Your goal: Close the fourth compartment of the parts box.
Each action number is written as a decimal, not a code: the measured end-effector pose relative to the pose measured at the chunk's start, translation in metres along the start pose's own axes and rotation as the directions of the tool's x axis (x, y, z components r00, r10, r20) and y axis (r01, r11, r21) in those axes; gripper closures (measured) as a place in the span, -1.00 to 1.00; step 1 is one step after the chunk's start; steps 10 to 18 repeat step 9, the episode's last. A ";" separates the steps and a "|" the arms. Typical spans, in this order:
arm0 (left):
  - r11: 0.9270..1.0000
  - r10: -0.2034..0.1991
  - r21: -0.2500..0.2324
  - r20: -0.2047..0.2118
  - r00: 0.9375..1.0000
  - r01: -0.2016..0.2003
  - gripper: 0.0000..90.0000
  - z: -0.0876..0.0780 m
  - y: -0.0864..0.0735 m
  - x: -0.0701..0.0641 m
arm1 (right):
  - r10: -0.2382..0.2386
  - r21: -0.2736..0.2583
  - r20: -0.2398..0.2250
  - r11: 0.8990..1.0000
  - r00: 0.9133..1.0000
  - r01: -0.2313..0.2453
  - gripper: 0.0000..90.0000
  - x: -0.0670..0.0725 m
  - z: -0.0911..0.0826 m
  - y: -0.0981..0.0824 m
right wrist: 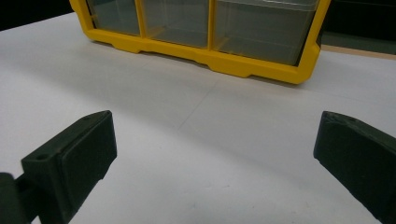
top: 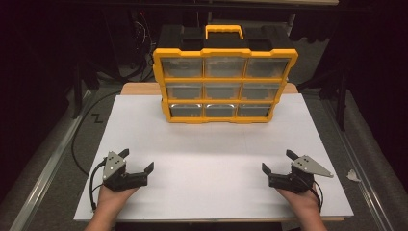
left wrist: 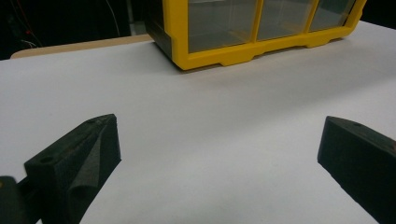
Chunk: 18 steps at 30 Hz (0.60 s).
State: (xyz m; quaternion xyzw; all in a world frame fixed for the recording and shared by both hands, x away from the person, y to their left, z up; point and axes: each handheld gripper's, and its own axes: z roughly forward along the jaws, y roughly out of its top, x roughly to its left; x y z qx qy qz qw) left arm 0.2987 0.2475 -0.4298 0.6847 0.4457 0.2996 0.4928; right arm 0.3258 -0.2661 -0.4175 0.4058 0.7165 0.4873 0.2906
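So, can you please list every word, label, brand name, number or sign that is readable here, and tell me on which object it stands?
None: no readable text stands anywhere.
Yellow organizer box: no label or brand mark can be made out on its frame, handle or clear drawers.
Left gripper and right gripper: plain black jaws and grey plates, no markings.
White table board: blank.

The white table is lit evenly from above and is the brightest part in the high view; the room around it falls into near black. The yellow organiser throws a soft shadow on the table in front of it; its clear drawers carry faint glare. In both gripper views the black jaws in the foreground are soft and out of focus; the pictures are slightly grainy.
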 end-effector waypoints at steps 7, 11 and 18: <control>1.000 -0.009 -0.004 -0.011 1.000 0.009 -1.00 -0.001 0.000 0.002 | -0.007 0.003 -0.003 1.000 1.000 0.007 -0.99 0.001 0.001 0.000; 1.000 -0.009 -0.003 -0.013 1.000 0.009 -1.00 -0.002 0.000 0.002 | -0.008 0.003 -0.004 1.000 1.000 0.008 -0.99 0.001 0.002 0.000; 1.000 -0.009 -0.003 -0.013 1.000 0.009 -1.00 -0.002 0.000 0.002 | -0.008 0.003 -0.004 1.000 1.000 0.008 -0.99 0.001 0.002 0.000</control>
